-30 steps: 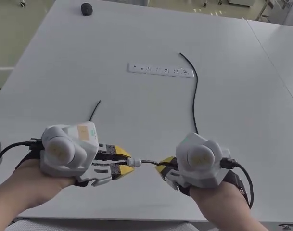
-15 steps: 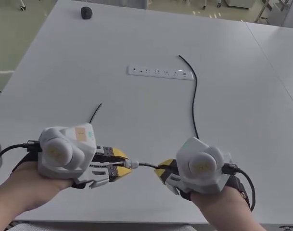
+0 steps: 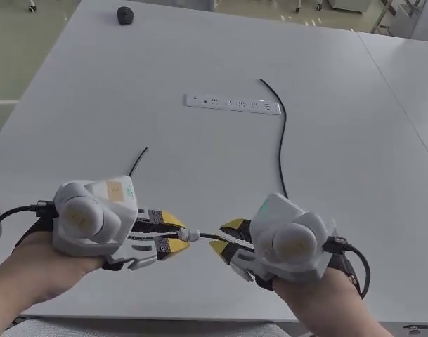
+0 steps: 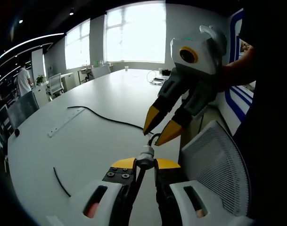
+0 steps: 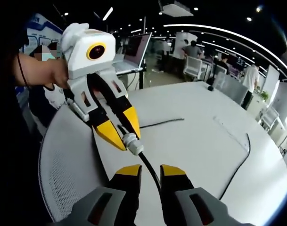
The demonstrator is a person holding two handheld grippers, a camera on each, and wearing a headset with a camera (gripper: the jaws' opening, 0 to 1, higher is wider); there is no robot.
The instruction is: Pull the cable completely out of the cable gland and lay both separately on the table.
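Two grippers meet almost tip to tip just above the near edge of the white bench (image 3: 87, 105), one in each of the person's hands. The left gripper (image 3: 177, 237) has its yellow fingers clamped on the gland (image 3: 192, 234), a small pale fitting that juts out from between the tips toward the other gripper. A black cable (image 3: 206, 238) comes out of the gland's free end and runs on to the right gripper (image 3: 224, 236). That gripper's fingers stand apart with the cable passing between them. The right gripper view shows open space on either side of the cable, so it is not pinched there. Gland and cable are both held in the air, with the cable still seated in the gland.

Farther out, a white strip (image 3: 232, 104) lies flat near the middle of the bench. A long black cord (image 3: 283, 140) curves from just beside the strip's right end down toward the right gripper. Its near end is hidden behind that gripper, so I cannot tell whether it joins the held cable. A short black wire (image 3: 138, 161) lies on its own beyond the left gripper, well apart from the strip. A small dark object (image 3: 125, 13) sits near the far edge. A grey mesh chair (image 4: 214, 165) stands at the bench's near side, under the two grippers.
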